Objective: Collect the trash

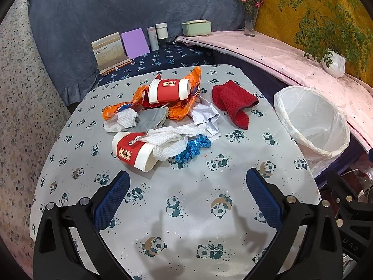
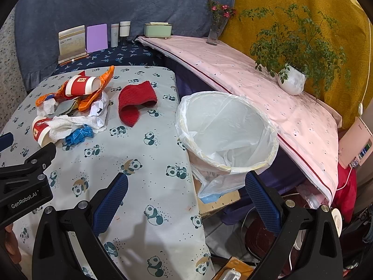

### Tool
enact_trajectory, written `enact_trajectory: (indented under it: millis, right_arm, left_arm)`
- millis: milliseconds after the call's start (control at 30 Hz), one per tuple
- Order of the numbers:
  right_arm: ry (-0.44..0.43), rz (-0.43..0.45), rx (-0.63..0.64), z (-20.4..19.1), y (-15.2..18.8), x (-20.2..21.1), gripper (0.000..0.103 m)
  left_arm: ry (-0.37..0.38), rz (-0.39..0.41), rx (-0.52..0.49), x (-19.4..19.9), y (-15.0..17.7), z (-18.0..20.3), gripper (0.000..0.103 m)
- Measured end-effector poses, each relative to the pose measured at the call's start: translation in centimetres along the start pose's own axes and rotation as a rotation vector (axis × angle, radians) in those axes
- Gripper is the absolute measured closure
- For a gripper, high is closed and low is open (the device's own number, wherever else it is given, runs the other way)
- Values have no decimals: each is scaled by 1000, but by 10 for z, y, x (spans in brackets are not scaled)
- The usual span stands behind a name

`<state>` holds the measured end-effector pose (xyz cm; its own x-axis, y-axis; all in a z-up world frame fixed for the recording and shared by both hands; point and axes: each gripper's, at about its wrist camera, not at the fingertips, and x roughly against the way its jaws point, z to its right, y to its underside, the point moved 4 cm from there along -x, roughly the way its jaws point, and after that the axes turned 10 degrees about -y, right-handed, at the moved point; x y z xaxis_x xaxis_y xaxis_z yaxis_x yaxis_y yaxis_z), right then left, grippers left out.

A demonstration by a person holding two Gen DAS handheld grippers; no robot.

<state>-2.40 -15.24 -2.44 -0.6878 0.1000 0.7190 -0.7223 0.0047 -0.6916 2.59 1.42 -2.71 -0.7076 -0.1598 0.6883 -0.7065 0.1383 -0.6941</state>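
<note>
The left gripper [image 1: 187, 196] hangs above the near part of the table [image 1: 186, 221], its two blue-padded fingers spread wide with nothing between them. The right gripper [image 2: 186, 196] is spread wide as well and holds nothing; it hangs over the right edge of the table, with the bin just beyond its fingers.

The trash lies in one loose heap on the far-left part of the panda-print cloth. There are two red and white paper cups, both lying on their side: the near cup [image 1: 132, 151] with its open mouth toward the camera side, and the far cup [image 1: 169, 89] resting on a crumpled orange wrapper [image 1: 186, 107]. Between them lie white paper towels [image 1: 167, 143], a grey pouch [image 1: 153, 119] and a crumpled white paper [image 1: 206, 116]. A small blue crumpled piece [image 1: 194, 148] touches the towels at the near right. A red knitted cloth [image 1: 233, 100] lies just beside the heap, on its right.

The bin [image 2: 227, 130], lined with a thin white plastic bag, stands beside the right edge of the table, tilted toward it, and looks empty inside.
</note>
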Motion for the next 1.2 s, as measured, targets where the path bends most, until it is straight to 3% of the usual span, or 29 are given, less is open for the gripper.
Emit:
enact_trajectory:
  millis: [633, 1200]
  right_arm:
    - [2, -2, -10, 6, -1, -5, 7]
    - [-34, -31, 2, -28, -23, -42, 7]
  left_arm:
    - [-26, -30, 19, -26, 6, -19, 7]
    - [-66, -69, 28, -83, 7, -66, 8]
